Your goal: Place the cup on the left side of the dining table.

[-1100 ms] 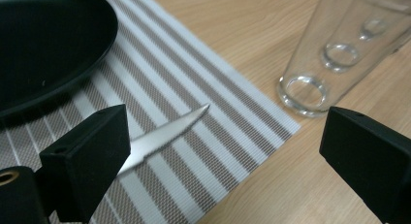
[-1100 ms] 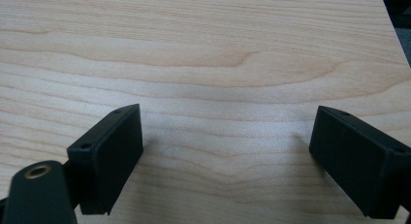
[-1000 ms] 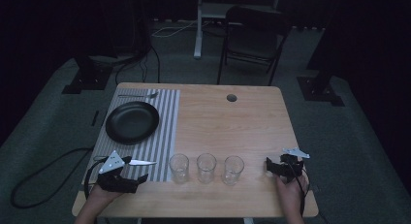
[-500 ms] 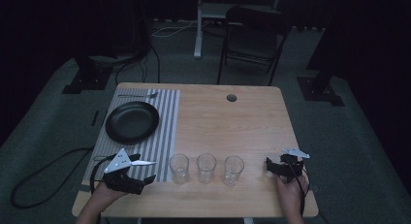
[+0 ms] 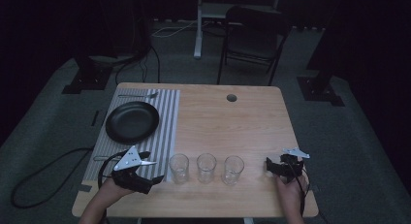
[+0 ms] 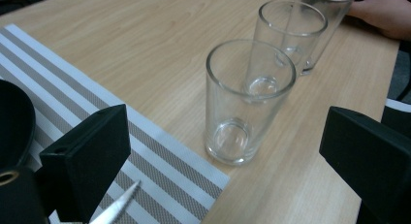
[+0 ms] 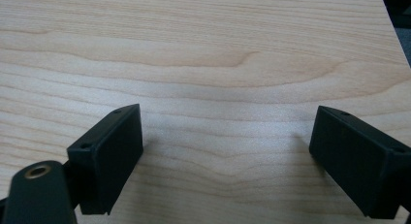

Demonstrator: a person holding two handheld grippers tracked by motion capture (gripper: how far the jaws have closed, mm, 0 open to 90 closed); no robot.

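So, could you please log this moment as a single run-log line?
left gripper: open, aimed at nearest glass | right gripper: open over bare table | three glasses in a row, upright, empty | nothing held

A black plate [image 5: 132,122] on a striped placemat [image 5: 167,118].

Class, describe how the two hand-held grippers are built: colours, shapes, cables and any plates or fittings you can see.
Both are black. The left gripper carries a grey three-cornered plate on top, and a black cable loops from it. The right gripper has a like plate and a thin cable along the hand. In the gripper views the fingers are blocky black slabs with small screw holes; a brass-ringed hole sits beside them.
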